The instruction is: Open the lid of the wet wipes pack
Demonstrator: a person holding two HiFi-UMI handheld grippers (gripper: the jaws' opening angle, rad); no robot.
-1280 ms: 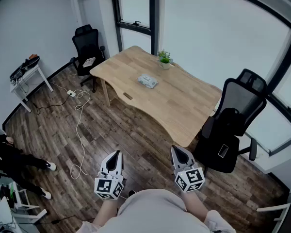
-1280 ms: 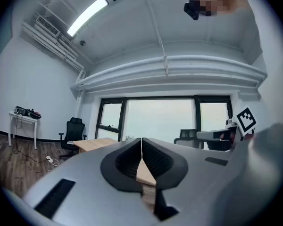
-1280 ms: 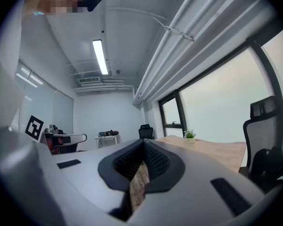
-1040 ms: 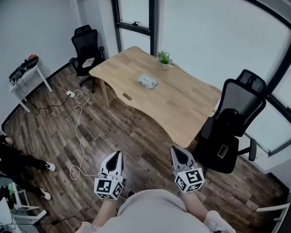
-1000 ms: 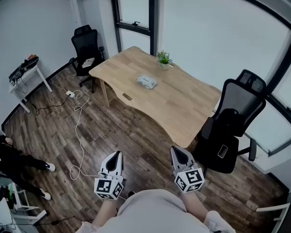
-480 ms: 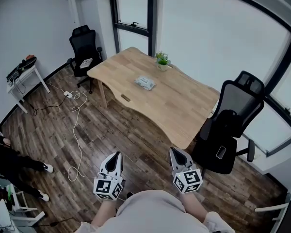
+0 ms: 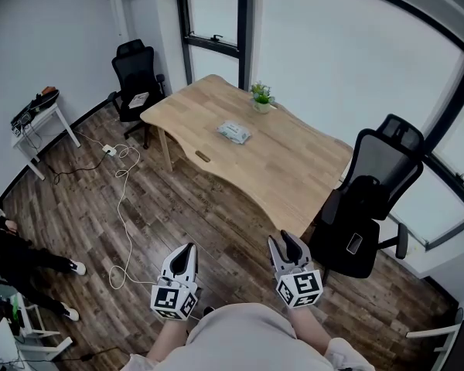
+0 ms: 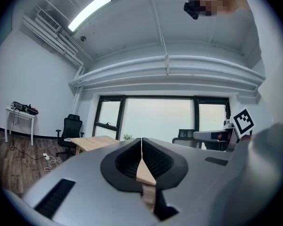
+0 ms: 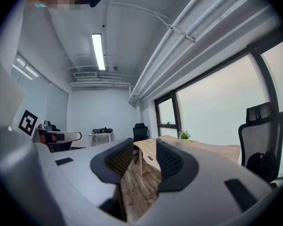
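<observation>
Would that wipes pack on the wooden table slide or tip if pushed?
The wipes pack lies flat and low, so it probably won't tip or roll. On the smooth bare table it may well slide when pushed.

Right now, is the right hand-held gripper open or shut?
Open: the right hand-held gripper has just been opening; floor shows between its jaws, nothing held.
</observation>
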